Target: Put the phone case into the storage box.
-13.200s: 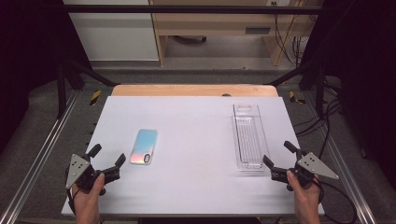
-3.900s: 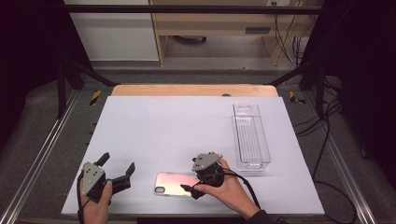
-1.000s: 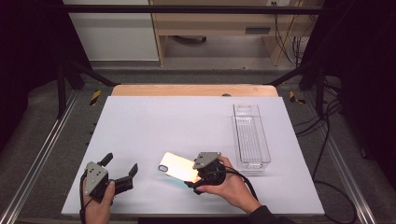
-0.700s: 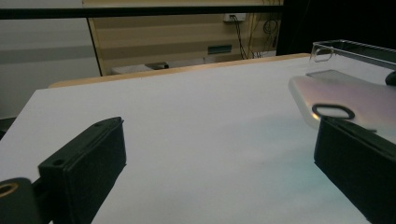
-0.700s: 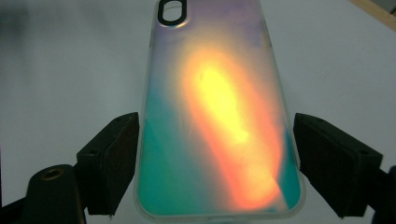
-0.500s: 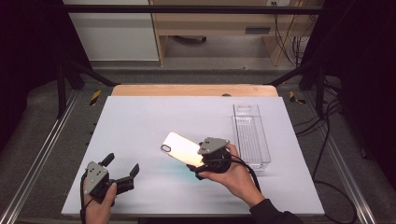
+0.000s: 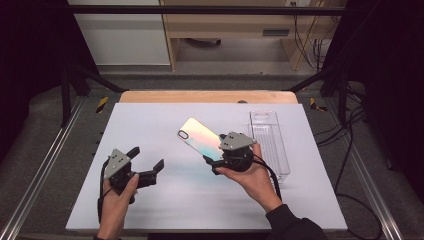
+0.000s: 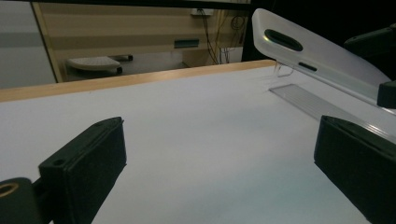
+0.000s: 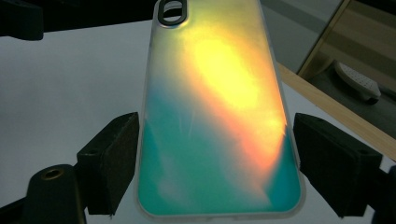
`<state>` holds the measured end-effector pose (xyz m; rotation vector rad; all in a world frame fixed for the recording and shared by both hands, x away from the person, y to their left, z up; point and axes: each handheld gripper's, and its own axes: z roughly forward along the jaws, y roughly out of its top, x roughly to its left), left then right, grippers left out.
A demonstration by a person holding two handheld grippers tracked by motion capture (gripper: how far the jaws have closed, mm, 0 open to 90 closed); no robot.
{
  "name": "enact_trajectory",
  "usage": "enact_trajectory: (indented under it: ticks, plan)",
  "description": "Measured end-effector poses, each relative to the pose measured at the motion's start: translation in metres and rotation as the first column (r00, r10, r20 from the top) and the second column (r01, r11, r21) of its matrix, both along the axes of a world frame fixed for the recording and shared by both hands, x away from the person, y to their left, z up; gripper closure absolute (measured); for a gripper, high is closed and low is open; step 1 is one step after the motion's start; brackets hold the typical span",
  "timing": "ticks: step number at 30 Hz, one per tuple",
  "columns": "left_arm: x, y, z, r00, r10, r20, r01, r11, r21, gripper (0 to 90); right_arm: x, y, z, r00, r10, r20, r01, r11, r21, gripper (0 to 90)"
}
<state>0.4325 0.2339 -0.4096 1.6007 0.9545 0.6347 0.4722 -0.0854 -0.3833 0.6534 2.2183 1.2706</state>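
Phone case [image 7: 201, 139] was off the table [image 7: 165, 195], lifted a second ago from lying flat, tilted up toward the clear tray [image 7: 270, 145]. Right gripper [image 7: 220, 159] clamped its lower end; left gripper [image 7: 147, 165] hung open, empty. Placement in the tray looked next.

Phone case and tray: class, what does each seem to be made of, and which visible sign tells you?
Phone case: probably plastic, glossy iridescent back shifting yellow to teal, with a frosted translucent rim. Tray: likely clear rigid plastic; the white table shows through its ribbed floor.
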Motion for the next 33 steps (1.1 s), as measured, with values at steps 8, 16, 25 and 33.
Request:
enact_trajectory:
  ticks: [8, 16, 25, 33]
  plan:
    - [0.013, -0.017, 0.023, 0.9984, -0.057, -0.006, 0.057, 0.9980, 0.028, 1.7, -0.002, 0.001, -0.001, 0.9980, -0.030, 0.056, 0.030, 1.000, 0.008, 17.6]
    - [0.015, -0.033, 0.038, 0.9943, -0.106, -0.016, 0.106, 0.9932, 0.048, 1.6, -0.009, 0.001, -0.009, 0.9935, -0.046, 0.104, 0.044, 0.999, 0.018, 17.6]
    - [0.023, -0.048, 0.047, 0.9886, -0.146, -0.038, 0.146, 0.9893, 0.000, 3.1, -0.015, 0.002, -0.020, 0.9915, -0.043, 0.123, 0.036, 0.998, 0.057, 17.6]
    - [0.032, -0.057, 0.043, 0.9858, -0.160, -0.051, 0.162, 0.9861, 0.037, 19.1, -0.021, 0.001, -0.023, 0.9892, -0.039, 0.142, 0.028, 0.997, 0.079, 17.5]
